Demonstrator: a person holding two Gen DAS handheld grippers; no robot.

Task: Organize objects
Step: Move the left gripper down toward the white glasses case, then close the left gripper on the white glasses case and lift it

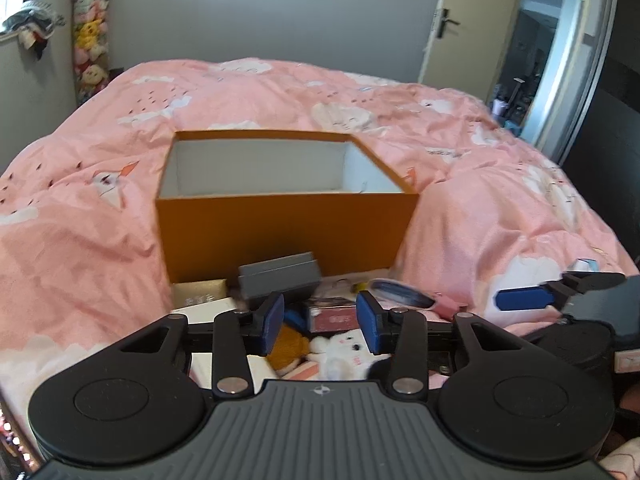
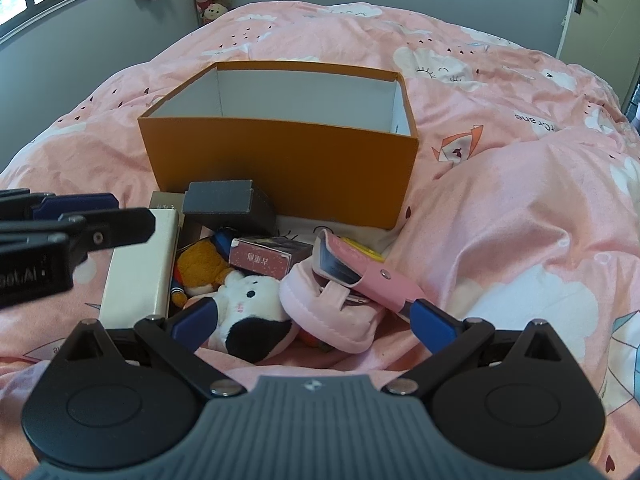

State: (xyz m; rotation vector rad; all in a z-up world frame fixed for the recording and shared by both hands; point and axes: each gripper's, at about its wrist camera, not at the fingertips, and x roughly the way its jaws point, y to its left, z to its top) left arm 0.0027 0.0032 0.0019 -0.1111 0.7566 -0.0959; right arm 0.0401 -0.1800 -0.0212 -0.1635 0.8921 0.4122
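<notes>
Currently orange box (image 2: 280, 168) empty on bed (image 2: 500, 208); clutter pile incl. white plush (image 2: 248, 308) just ahead of both hand-held grippers: left hand-held gripper (image 1: 320, 320) part-open, right hand-held gripper (image 2: 312, 320) spread wide, neither grasping anything.

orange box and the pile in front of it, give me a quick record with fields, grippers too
surface: pink bedspread
container: orange box, open top, no contents visible inside
pile location: in front of the box's near wall
pile items: grey box, long white box, red box, orange plush, white plush, pink case, pink cloth
left gripper: part open, nothing between its pads
right gripper: wide open over the white plush and pink cloth, gripping nothing
</notes>
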